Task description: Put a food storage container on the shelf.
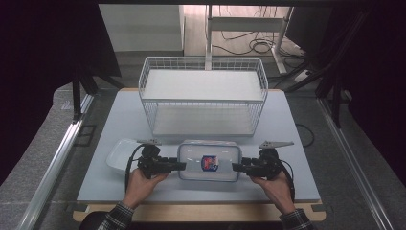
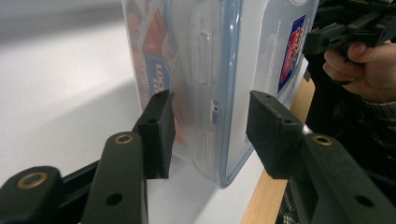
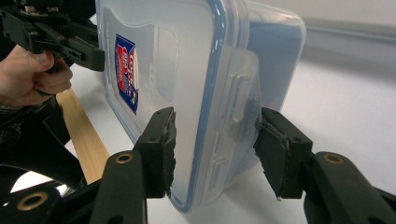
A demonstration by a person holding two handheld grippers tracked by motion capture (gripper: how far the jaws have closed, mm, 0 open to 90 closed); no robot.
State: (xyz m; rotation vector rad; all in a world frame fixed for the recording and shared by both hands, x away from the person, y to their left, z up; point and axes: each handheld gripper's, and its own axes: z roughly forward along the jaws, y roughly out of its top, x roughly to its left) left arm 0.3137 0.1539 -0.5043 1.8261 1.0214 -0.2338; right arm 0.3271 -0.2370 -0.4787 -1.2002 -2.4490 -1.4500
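My left gripper (image 1: 181,166) and right gripper (image 1: 236,167) flank the lidded plastic container (image 1: 209,161) at the near middle of the table (image 1: 119,115), each with jaws spread wide around a side latch, not clamped. Left of it lies a shallow clear tray (image 1: 118,154). Farther off stands a white wire basket (image 1: 203,96).

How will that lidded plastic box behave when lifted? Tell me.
The box is likely stiff: hard clear walls, clipped lid. Probably light, as it looks nearly empty. Its smooth plastic may slip, so the left claw and right claw, straddling the end latches with gaps showing, should squeeze evenly.
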